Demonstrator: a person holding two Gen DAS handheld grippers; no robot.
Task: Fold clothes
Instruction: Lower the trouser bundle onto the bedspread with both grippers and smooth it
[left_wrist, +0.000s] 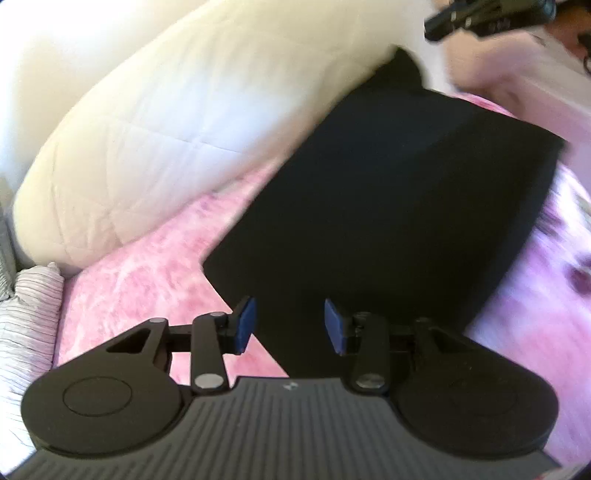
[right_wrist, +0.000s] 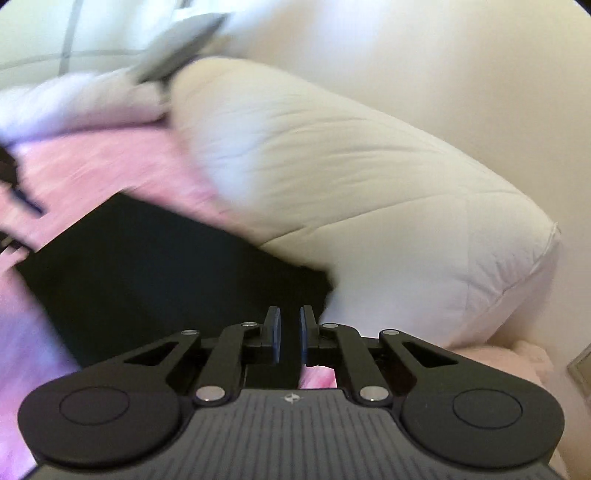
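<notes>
The left gripper (left_wrist: 289, 325) has its fingers (left_wrist: 246, 321) spread apart with nothing pinched — the near edge of the black garment (left_wrist: 388, 206) lies below and ahead of the gap, but the blue pads press on no cloth. The right gripper (right_wrist: 289, 334) shows fingers (right_wrist: 274, 332) drawn nearly together, a thin slit left between them; dark cloth lies under the gap, yet I cannot see any fold caught there, so it looks closed on nothing.

Outward from the fingers, the black garment already lies as a flat, roughly rectangular slab on the pink bedspread (left_wrist: 147, 288) of the bed, its far corner touching a large white quilted pillow (left_wrist: 147, 122). A striped cushion (left_wrist: 29, 317) sits at the bed's edge on the left of the left wrist view. At the top right of that view the other tool and part of the person are visible, blurred.

By my reading, a fold is laid down and both hands are free of the cloth — the step in hand is repositioning for the next fold. That move calls for each gripper to settle on an edge or corner, nip a single layer cleanly, then lift and carry it across evenly. Both pictures are blurred, so exact contact is uncertain.
</notes>
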